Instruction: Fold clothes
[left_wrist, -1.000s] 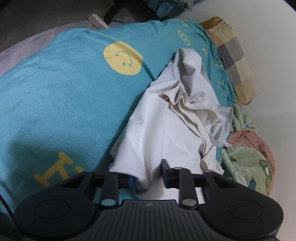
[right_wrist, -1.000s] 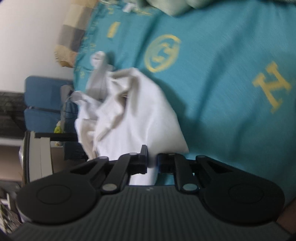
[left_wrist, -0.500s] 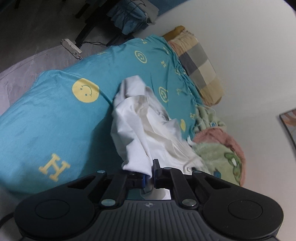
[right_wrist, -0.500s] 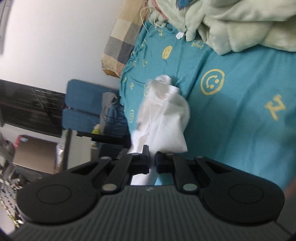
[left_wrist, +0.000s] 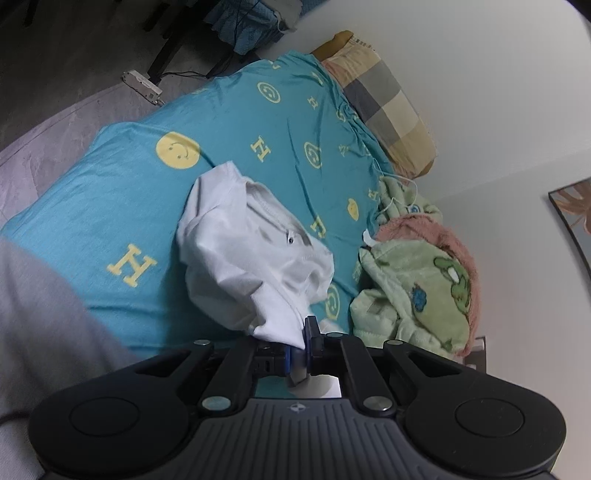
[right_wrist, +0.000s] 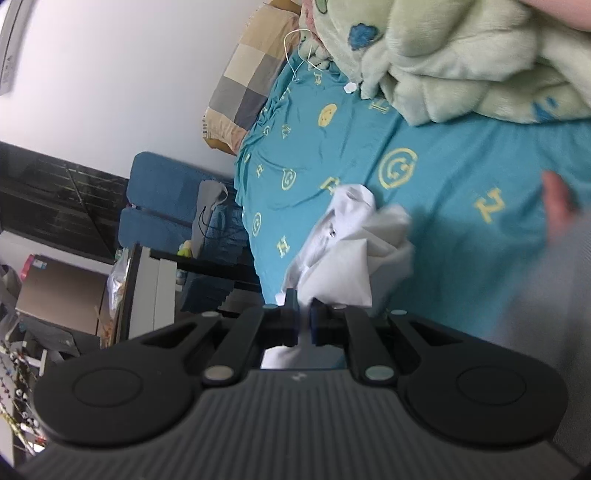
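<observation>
Left gripper (left_wrist: 307, 345): jaws closed on a fold of the white garment (left_wrist: 251, 266); the cloth is pinched between the 2 pads, and a tuft of it shows behind the fingertips. The jaws have just been closing, with the cloth between them.
Right gripper (right_wrist: 303, 317): jaws nearly together, clamped on another edge of the white garment (right_wrist: 343, 258) (a strip of cloth passes down through the narrow gap and shows again behind the pads).
White garment, location: directly ahead of both grippers, bunched and hanging from the 2 grip points over the teal bedsheet (left_wrist: 110, 206). In the left wrist view a ribbed neckline and a small dark button face the camera.
Teal bedsheet: beneath and beyond the garment, printed with yellow smiley faces and letter motifs.
Green plush blanket (left_wrist: 413, 291): ahead and to the right of the left gripper, crumpled, lying against a pink fleece item (left_wrist: 443, 236); apart from the garment.
Checked pillow (left_wrist: 388, 96): far ahead of the left gripper, at the wall end of the bed.
Grey sleeve (left_wrist: 40, 332): left of the left gripper, at the frame edge.
Image quality: right wrist view is slightly blurred.
</observation>
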